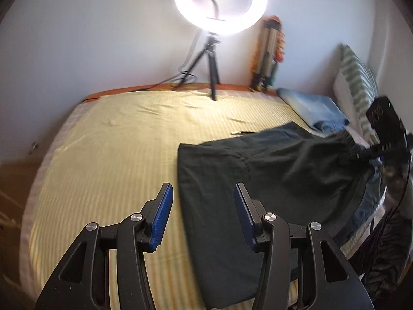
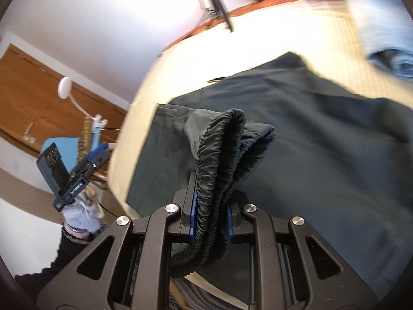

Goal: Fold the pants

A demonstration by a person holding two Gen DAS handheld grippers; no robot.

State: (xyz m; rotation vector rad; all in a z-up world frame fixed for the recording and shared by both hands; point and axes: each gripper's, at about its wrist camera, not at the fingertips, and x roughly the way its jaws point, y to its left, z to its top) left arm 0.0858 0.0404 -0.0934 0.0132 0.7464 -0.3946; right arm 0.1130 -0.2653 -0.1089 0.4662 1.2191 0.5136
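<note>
Dark green pants (image 1: pixel 258 170) lie spread over the right half of a bed with a yellow striped sheet (image 1: pixel 116 155). My left gripper (image 1: pixel 203 188) hovers over the pants' left edge, open, its blue pads bare with nothing between them. In the right wrist view my right gripper (image 2: pixel 210 193) is shut on the gathered elastic waistband (image 2: pixel 219 142), which stands bunched up above the pads while the rest of the pants (image 2: pixel 322 142) trails onto the bed. From the left wrist view the right gripper (image 1: pixel 347 156) shows at the far right, lifting that end of the cloth.
A lit ring light (image 1: pixel 219 2) on a tripod stands at the bed's far edge. Folded blue jeans (image 1: pixel 317 111) and a striped pillow (image 1: pixel 358 85) lie at the far right. A wooden door (image 2: pixel 38 98) and a blue chair (image 2: pixel 59 147) are beyond the bed's left edge.
</note>
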